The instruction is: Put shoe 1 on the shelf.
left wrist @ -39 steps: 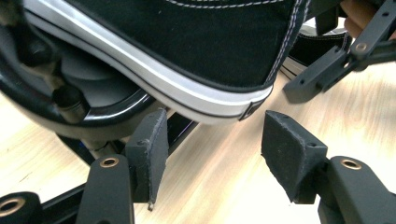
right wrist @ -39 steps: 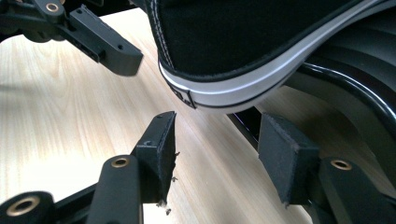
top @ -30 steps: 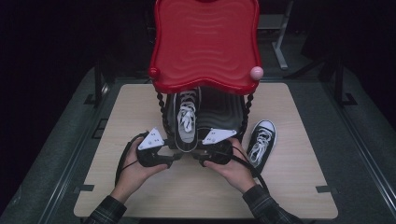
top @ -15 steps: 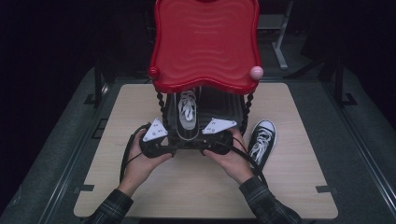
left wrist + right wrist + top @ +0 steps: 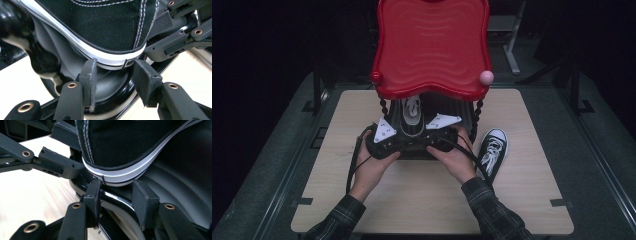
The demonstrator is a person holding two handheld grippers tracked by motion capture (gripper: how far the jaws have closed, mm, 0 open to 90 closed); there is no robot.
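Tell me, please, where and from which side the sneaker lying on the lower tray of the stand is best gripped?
Probably at its heel, from the near side. The sneaker lies under the red top tray with its toe pointing away, so only the heel end faces the person. The white rubber sole band there is firm and narrow enough for the left gripper, whose closing jaws already flank it.
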